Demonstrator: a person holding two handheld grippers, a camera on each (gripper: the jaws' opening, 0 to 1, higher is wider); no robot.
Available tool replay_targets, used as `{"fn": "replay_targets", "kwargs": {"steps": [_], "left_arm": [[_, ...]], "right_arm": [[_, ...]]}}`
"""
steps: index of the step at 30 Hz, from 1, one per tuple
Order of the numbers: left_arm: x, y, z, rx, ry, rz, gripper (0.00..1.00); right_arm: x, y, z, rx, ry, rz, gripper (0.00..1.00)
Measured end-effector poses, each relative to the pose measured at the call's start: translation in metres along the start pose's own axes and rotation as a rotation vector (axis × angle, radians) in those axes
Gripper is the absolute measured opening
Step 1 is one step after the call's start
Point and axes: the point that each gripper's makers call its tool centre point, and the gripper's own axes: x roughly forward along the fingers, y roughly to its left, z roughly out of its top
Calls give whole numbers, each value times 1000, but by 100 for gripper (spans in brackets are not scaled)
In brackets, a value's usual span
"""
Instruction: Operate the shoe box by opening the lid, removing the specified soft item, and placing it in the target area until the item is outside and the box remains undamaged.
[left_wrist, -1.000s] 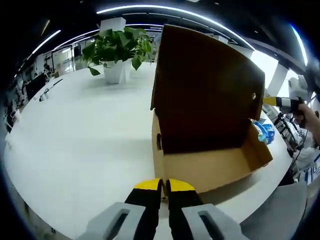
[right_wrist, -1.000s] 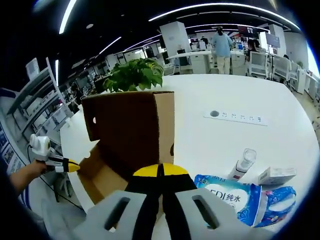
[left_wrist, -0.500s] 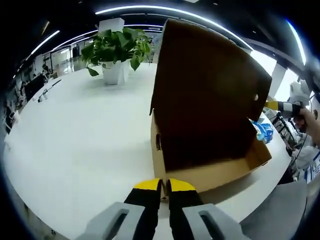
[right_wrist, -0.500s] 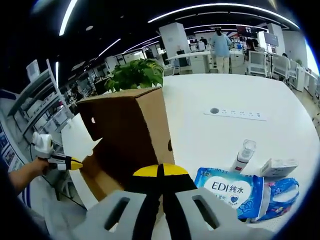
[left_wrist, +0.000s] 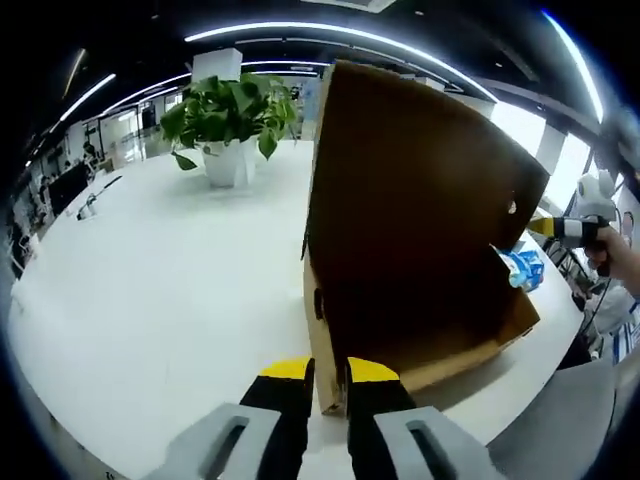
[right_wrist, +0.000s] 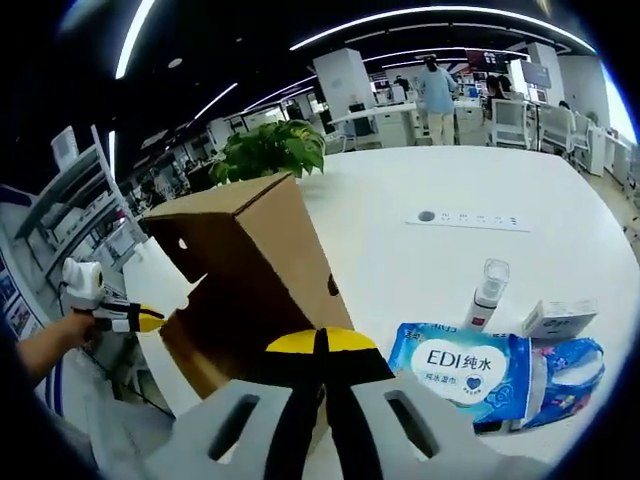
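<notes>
A brown cardboard shoe box stands on the white table, its hinged lid raised and leaning over the base. My left gripper is slightly open, with the box's near corner wall between its yellow tips. In the right gripper view the box shows its outer side, and my right gripper is shut, its tips close against that side. The right gripper also shows beside the lid's far edge, held by a hand. The left gripper reaches the box's open side. What lies inside the box is hidden.
A blue tissue pack, a small white bottle, a small white carton and a blue plastic pack lie right of the box. A potted plant stands behind it, and a power strip lies further back.
The lid has tipped from nearly upright to leaning down over the base. My left jaws have parted slightly around the box's corner. The right gripper stays shut.
</notes>
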Motion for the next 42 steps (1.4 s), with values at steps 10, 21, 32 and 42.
{"fn": "replay_targets", "kwargs": {"steps": [10,21,32,42], "left_arm": [[-24,4,56,45,-128,17,14],[-36,-5,100,137,-200,-6,15],[-35,-20,95,198,-183,-63,15],[-37,-17,84,186,-173,-61,15]], "right_arm": [[-3,2,-8,6,-6,1,0],[-4,4,-18,6,-2,2,0],[-6,7,-27,-63,-14,11,0],[-12,17,-27,-129,-63,49,5]]}}
